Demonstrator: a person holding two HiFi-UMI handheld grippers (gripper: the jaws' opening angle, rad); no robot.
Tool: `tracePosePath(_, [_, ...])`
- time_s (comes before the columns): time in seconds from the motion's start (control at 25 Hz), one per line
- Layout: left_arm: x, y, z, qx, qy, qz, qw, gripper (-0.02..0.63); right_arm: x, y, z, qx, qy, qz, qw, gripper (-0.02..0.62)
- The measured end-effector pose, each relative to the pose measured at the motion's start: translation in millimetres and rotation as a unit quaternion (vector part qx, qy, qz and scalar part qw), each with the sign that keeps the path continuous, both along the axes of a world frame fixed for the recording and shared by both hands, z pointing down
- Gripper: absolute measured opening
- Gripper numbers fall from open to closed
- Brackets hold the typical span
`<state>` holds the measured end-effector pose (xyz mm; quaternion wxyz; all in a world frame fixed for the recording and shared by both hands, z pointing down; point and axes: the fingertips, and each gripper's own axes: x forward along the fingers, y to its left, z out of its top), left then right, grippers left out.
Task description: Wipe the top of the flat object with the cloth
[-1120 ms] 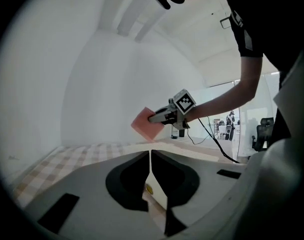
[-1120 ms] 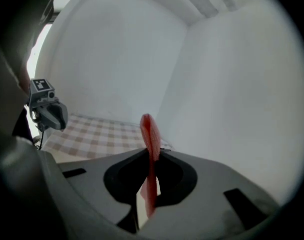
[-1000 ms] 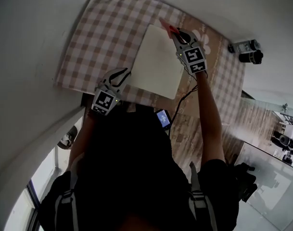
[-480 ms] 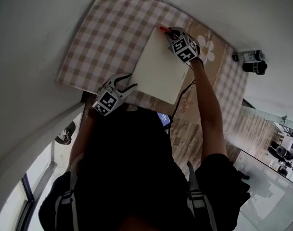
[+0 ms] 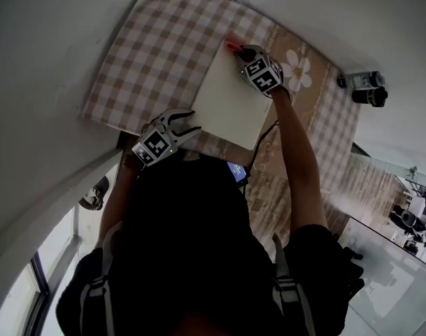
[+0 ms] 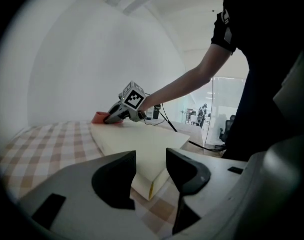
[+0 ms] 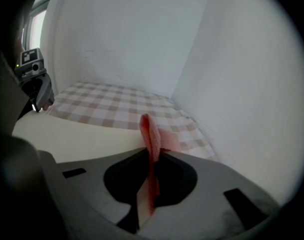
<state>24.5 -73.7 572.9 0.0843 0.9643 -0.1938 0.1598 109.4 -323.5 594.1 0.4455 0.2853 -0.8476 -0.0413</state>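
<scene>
Right gripper (image 5: 240,50) clenches the cloth (image 5: 231,45) at the pad's (image 5: 230,103) far corner. Left gripper (image 5: 192,120), fingers just released, holds nothing, so wiping may shove the pad.

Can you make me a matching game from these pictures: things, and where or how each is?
1 cloth
2 cream board
3 left gripper
4 checked tablecloth

A open, at the board's corner
B pinched in the right gripper
C spread under the board
D lying on the tablecloth

Pairs: 1-B, 2-D, 3-A, 4-C.
The left gripper's jaws have just been opening; they grip nothing.
</scene>
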Motion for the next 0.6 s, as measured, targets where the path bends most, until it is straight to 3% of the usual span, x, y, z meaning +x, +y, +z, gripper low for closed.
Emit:
tracePosePath(0.08, [1,4,2,-0.004,0.001,0.013,0.9999,0.202,-1,6,2,-0.01,-0.004,-0.001,1.0,0.018])
tracePosePath(0.16, [2,8,2,-0.007,0.001,0.024,0.9997,0.256,-3,13,4,-0.022,0.001,-0.01,1.0,0.018])
tracePosePath(0.32, [3,9,4,0.002,-0.008,0.021,0.9997,0.255,-7,25,5,-0.038,0.016,-0.023,0.999,0.018])
tracePosePath(0.6, [3,8,6,0.009,-0.007,0.016,0.9998,0.239,-12,42,6,-0.06,-0.015,-0.005,0.998,0.017])
